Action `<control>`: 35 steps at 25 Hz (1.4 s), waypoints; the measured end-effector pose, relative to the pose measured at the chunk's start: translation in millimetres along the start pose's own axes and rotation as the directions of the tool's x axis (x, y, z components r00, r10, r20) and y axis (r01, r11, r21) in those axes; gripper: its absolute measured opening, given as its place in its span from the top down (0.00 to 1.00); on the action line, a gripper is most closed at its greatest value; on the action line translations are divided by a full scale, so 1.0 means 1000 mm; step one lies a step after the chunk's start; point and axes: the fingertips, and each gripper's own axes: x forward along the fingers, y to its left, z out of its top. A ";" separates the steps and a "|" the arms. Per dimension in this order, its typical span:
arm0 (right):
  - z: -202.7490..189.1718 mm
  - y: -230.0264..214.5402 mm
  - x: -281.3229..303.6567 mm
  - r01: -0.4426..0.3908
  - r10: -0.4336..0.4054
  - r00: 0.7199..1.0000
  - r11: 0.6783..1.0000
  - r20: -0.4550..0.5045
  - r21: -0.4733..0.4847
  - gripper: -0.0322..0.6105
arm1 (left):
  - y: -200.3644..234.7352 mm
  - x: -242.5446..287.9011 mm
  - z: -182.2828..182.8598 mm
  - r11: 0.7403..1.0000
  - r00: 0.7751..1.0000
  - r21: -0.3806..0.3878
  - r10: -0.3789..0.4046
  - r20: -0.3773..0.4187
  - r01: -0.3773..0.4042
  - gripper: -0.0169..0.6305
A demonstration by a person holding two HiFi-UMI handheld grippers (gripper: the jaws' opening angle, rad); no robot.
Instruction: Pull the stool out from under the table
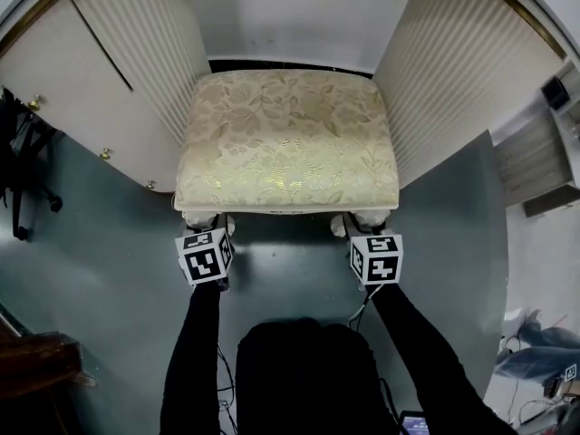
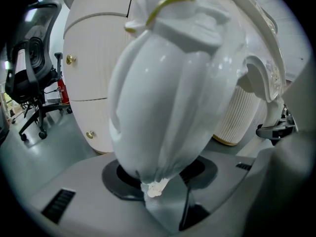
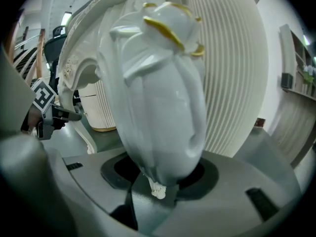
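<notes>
The stool (image 1: 288, 139) has a cream floral cushion and white carved legs, and stands between the table's two ribbed white pedestals. My left gripper (image 1: 208, 232) is shut on its front left leg (image 1: 201, 217), which fills the left gripper view as a glossy white knee (image 2: 168, 98) between the jaws (image 2: 158, 179). My right gripper (image 1: 370, 232) is shut on the front right leg (image 1: 367, 219). In the right gripper view that gold-trimmed leg (image 3: 158, 102) sits between the jaws (image 3: 158, 179). The stool's back legs are hidden.
The table's left pedestal (image 1: 145, 71), with drawer knobs, and right pedestal (image 1: 453, 71) flank the stool closely. A black office chair (image 1: 23, 161) stands at the far left. Grey-green floor (image 1: 281, 275) lies between the stool and the person. Shelving (image 1: 544, 166) is on the right.
</notes>
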 end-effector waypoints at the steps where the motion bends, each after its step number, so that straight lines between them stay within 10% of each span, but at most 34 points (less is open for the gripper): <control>1: 0.000 0.000 0.000 -0.002 0.002 1.000 1.000 -0.004 0.002 0.65 | 0.000 0.000 0.000 1.000 1.000 -0.001 0.002 -0.003 -0.002 0.67; 35: -0.003 0.002 -0.007 -0.025 0.028 0.997 0.999 -0.070 0.037 0.65 | 0.000 -0.006 -0.005 1.000 0.998 -0.015 0.014 -0.067 -0.015 0.67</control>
